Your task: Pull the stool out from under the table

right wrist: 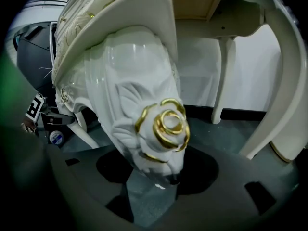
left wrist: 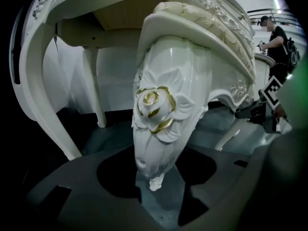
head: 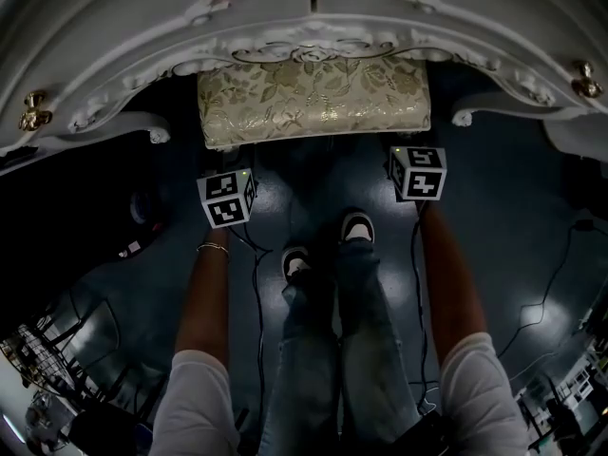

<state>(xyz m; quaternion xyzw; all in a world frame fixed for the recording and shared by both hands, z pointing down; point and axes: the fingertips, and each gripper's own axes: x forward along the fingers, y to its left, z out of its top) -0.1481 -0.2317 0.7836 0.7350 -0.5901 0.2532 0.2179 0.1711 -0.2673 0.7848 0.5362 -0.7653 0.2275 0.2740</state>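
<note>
Had the jaws of left gripper [left wrist: 161, 179] and right gripper [right wrist: 154, 186] each clamped on a carved front leg [left wrist: 163, 105] of the stool [head: 313, 98]. Saw the table [head: 304, 8] overhanging the rear of that stool, with only its cushioned front edge clear of the table's apron. Risked, by my reckoning, slipping off those glossy tapered legs, or scraping cushion against the table, through an uneven or lifting pull.

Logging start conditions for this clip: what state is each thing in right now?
stool: upright, seat partly tucked under the table.
table: standing, its edge over the back of the stool.
left gripper: closed round a front leg of the stool.
right gripper: closed round the other front leg.
</note>
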